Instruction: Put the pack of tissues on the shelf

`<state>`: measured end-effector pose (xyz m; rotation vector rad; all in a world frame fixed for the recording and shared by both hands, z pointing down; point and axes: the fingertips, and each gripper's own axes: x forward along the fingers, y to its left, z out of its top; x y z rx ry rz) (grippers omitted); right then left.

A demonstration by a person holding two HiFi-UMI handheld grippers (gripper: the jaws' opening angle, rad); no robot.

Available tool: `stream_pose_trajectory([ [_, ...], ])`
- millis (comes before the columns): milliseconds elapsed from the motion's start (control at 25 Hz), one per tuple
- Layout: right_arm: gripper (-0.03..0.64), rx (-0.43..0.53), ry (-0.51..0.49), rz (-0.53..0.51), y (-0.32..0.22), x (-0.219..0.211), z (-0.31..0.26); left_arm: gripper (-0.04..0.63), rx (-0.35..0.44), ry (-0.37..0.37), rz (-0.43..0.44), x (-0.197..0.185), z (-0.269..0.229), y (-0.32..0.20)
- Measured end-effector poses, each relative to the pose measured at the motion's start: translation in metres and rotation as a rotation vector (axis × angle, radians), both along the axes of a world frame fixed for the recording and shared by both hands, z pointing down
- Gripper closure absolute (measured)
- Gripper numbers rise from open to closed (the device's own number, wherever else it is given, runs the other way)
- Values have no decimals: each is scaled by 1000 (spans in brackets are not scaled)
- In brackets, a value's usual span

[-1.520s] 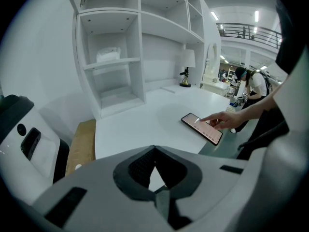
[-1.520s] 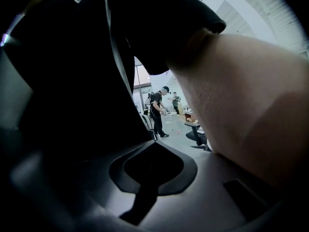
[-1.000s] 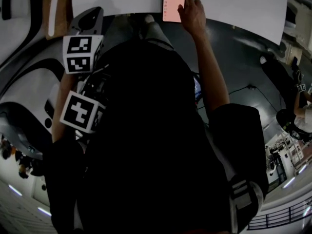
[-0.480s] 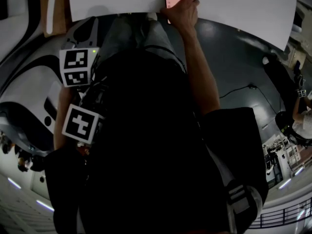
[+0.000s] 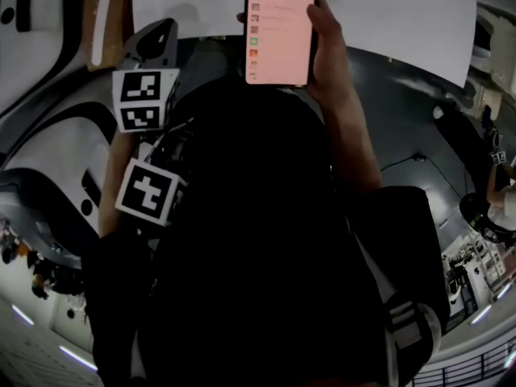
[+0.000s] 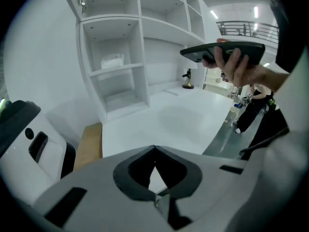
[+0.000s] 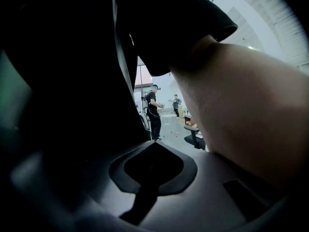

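Observation:
A white soft pack, apparently the tissues (image 6: 112, 60), lies on a middle board of the white shelf unit (image 6: 140, 47), seen in the left gripper view. My left gripper (image 6: 154, 150) is shut and empty, its jaws touching; it points across the white table (image 6: 169, 120) toward the shelf, well short of it. In the head view it sits at the left, under a marker cube (image 5: 145, 99). My right gripper (image 7: 153, 147) is also shut and empty, pressed against dark clothing and a bare forearm (image 7: 241, 110). A second marker cube (image 5: 151, 192) is below the first.
The person's right hand (image 5: 326, 47) holds a lit phone (image 5: 280, 27) up over the table's edge. A tan board (image 6: 87, 144) lies at the table's left. Other people (image 7: 153, 111) stand far off on the grey floor (image 5: 403, 111).
The hand has picked the phone up from the table's near edge and raised it toward the head camera. The two marker cubes have shifted only a little.

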<state>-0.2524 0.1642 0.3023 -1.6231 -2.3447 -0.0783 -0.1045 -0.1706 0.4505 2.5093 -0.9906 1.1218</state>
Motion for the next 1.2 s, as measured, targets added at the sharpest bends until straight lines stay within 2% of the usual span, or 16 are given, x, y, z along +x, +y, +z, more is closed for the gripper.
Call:
stream_pose_trajectory([
  [480, 598, 37, 65, 5, -18, 5, 13, 586, 51, 61, 30, 19, -12, -22],
  [880, 598, 65, 90, -9, -24, 8, 15, 584, 75, 89, 17, 21, -23, -33],
  [1200, 601, 78, 89, 0, -35, 11, 18, 585, 77, 83, 17, 22, -20, -43],
])
